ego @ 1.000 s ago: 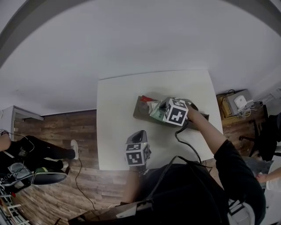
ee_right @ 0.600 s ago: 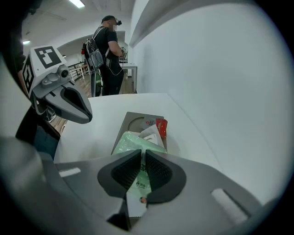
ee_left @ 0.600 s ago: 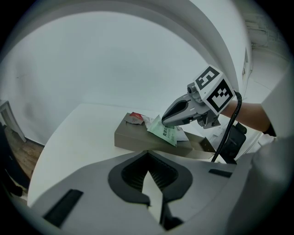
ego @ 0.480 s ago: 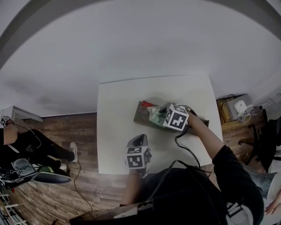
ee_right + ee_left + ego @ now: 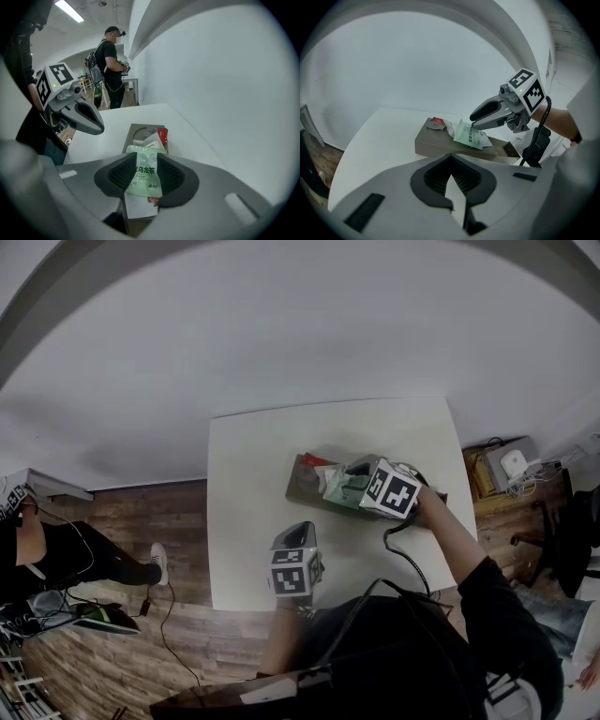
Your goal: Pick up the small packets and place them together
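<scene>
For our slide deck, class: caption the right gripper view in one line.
Right tool, jaws just opening, green packet between them, over a grey box.

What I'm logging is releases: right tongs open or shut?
Open: the right tongs have just been opening; green packet lies flat between them.

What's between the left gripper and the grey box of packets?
Nothing: only bare white table separates the left gripper from the grey box holding the packets. Both the head view and left gripper view show it.
</scene>
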`<state>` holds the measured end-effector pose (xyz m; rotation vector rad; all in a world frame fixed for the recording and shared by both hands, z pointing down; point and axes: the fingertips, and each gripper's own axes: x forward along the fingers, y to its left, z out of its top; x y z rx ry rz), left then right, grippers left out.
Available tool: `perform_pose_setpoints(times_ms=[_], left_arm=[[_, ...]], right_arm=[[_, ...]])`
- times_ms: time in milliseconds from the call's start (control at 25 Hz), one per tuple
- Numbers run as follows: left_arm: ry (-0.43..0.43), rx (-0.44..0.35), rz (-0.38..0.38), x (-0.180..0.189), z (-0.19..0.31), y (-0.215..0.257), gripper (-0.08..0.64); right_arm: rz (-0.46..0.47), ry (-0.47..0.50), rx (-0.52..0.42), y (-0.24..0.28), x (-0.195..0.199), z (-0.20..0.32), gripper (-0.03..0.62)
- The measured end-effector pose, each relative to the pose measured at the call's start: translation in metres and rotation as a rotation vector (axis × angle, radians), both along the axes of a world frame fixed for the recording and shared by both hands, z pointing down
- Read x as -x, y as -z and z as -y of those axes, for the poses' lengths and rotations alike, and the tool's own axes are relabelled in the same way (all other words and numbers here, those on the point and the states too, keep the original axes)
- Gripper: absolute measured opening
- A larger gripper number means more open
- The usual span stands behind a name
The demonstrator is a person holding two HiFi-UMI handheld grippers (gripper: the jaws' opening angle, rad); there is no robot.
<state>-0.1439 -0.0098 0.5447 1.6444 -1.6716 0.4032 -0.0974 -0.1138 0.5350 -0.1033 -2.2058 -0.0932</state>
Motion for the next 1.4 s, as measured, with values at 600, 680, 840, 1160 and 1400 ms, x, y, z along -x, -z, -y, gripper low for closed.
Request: perform_pose_setpoints(times_ms=[600,680,840,1160,1400], left_arm=[[-0.031,-0.182,0.055,0.009,0.037,0.075,-0.003],[-0.045,-0.211,0.068,0.006,0.048,0.087,-0.003],[-0.073,-0.263,0.082,-0.005,0.066,0.108,-0.002],[-0.088,-0.349,0.103,-0.021,0.080,0.142,-0.003],[-0.087,-0.350,0.095,-0.022,0.079,0.145,-0.003]], right_arm=[[0.613,-0.517,0.078,0.143,-0.064,0.018,0.002],[0.651,-0.536,0.031,0.157,-0.070,0.021,0.002],[0.699,-0.600,-0.006,0.171,-0.082,0.027,0.000],[0.731,-0.606,-0.036,0.177,-0.096,0.023,0.000],[0.728,-0.614,-0.047,0.178,-0.098,0.022,0.000]])
